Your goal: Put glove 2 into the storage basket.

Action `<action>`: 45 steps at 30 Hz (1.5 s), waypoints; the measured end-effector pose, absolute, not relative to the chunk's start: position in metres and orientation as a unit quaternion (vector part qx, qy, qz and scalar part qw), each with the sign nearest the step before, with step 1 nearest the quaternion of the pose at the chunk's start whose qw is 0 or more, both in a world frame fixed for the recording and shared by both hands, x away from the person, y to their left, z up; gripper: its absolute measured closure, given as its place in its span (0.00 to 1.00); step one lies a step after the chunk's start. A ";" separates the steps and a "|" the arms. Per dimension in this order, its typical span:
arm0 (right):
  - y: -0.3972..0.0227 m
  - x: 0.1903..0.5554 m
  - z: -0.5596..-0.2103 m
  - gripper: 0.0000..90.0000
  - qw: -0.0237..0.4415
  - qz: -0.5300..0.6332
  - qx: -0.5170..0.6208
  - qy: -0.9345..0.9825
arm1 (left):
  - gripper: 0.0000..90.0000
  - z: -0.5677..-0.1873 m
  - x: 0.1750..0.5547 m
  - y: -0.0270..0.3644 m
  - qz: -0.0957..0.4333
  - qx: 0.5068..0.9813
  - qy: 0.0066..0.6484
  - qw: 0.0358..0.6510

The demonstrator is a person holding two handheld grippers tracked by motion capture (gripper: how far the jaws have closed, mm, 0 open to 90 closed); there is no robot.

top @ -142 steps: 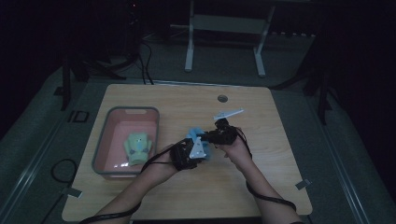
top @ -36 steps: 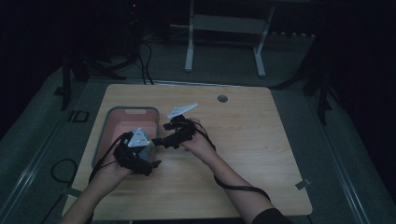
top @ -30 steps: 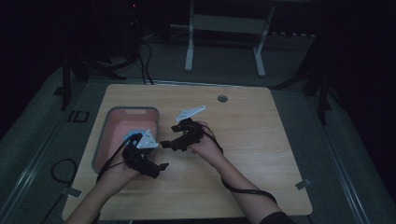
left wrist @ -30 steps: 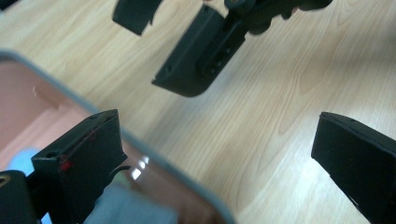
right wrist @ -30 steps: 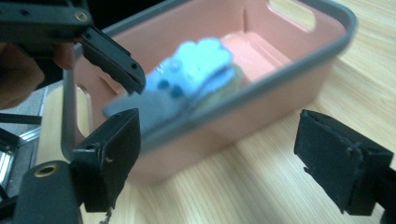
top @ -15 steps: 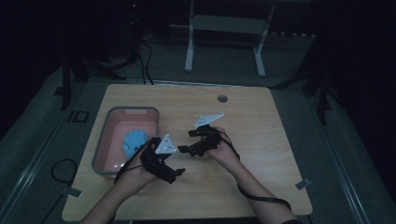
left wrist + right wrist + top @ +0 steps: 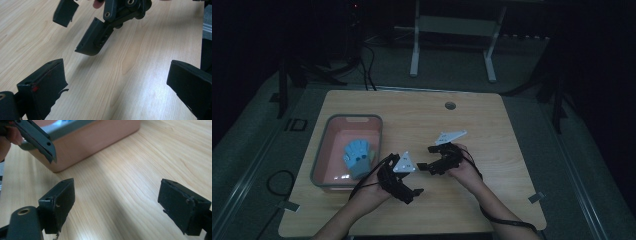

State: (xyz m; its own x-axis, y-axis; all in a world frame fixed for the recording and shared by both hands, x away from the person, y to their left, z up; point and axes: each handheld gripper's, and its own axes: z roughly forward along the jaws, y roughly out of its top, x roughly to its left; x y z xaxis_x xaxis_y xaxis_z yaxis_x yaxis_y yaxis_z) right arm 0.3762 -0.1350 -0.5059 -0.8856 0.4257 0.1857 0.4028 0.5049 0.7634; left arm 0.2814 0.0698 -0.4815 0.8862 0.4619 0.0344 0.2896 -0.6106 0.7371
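A blue fabric glove (image 7: 357, 156) lies placed inside the pink plastic bin (image 7: 324, 153). Beside the bin, the left gripper (image 7: 117, 82) and right gripper (image 7: 117, 200) are held wide open, empty; withdrawal likely follows.

table (image 7: 512, 125): light wood, rounded corners
grommet (image 7: 450, 106): round hole w/ grey cap, near far edge, mid
stand (image 7: 414, 55): pale metal frame on floor behind table, 2 legs
cables (image 7: 367, 52): dark, on floor far left
tape (image 7: 536, 197): grey strip at table's near-right corner
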 end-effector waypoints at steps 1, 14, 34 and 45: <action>-0.138 0.375 -0.507 0.16 0.014 0.438 0.241 0.866 | 0.03 -0.483 0.281 0.068 0.109 0.891 0.210 0.387; -0.170 0.366 -0.524 0.16 0.013 0.439 0.260 0.860 | 0.03 -0.507 0.278 0.046 0.085 0.898 0.189 0.388; -0.215 0.343 -0.542 0.16 0.024 0.442 0.278 0.852 | 0.03 -0.544 0.271 0.030 0.074 0.902 0.163 0.393; -0.238 0.330 -0.548 0.16 0.042 0.446 0.284 0.848 | 0.03 -0.556 0.267 0.029 0.073 0.907 0.151 0.387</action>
